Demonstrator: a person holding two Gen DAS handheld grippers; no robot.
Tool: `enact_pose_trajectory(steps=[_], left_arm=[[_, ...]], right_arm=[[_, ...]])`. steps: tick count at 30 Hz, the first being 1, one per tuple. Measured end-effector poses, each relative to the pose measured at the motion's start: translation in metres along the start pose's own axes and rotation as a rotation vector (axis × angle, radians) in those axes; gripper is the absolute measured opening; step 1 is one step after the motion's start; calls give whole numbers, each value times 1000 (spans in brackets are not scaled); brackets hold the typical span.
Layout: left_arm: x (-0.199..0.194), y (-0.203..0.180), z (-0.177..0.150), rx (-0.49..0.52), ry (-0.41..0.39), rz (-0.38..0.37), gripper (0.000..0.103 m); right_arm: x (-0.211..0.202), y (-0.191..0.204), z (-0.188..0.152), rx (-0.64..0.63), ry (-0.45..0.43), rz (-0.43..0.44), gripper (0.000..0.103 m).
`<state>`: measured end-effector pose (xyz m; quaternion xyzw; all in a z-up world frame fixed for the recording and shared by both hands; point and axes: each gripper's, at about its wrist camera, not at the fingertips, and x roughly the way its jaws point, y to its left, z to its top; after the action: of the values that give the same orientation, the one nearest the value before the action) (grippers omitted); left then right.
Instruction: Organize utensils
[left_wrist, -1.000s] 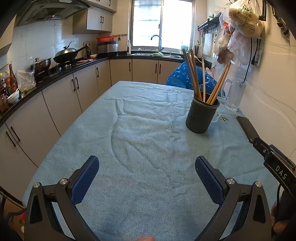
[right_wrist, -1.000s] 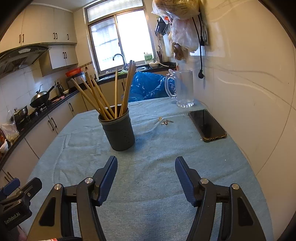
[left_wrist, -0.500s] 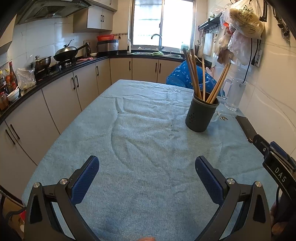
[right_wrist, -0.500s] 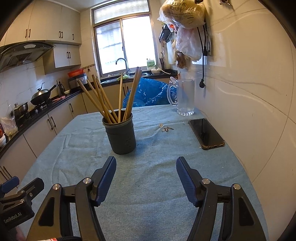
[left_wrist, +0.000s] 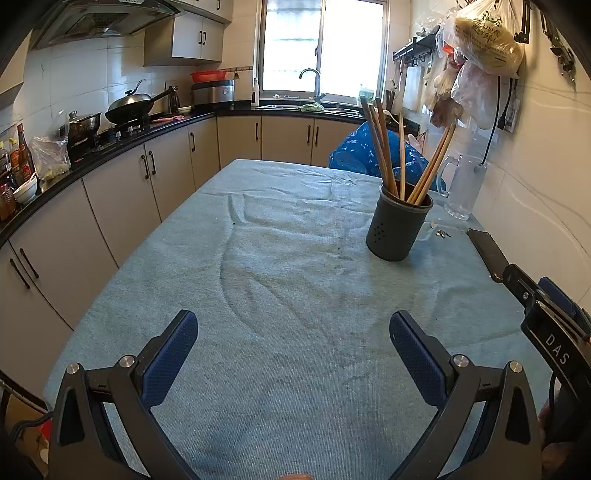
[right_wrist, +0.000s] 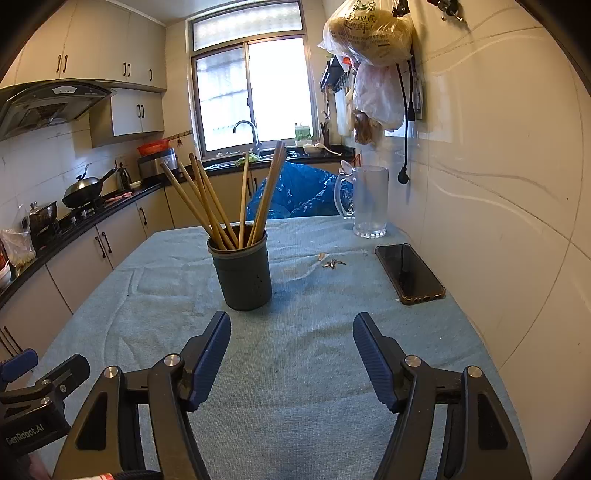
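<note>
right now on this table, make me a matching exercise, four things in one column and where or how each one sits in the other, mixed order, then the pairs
Things:
1. chopsticks
2. phone
3. glass pitcher
4. right gripper

Places or states:
A. lying flat, screen up, near the wall
B. open, nothing between its jaws
C. standing upright in the dark holder
D. upright at the table's far end, beside the wall

Pairs: 1-C, 2-A, 3-D, 4-B
</note>
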<state>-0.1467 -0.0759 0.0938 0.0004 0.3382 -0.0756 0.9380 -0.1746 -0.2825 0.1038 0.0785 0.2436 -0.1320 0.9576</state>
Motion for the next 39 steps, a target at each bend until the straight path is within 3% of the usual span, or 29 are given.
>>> enact_pose_trajectory(steps=[39], left_arm=[[-4, -1, -4, 3, -8, 0, 103]], right_arm=[[-4, 5, -3, -27, -27, 4, 79]])
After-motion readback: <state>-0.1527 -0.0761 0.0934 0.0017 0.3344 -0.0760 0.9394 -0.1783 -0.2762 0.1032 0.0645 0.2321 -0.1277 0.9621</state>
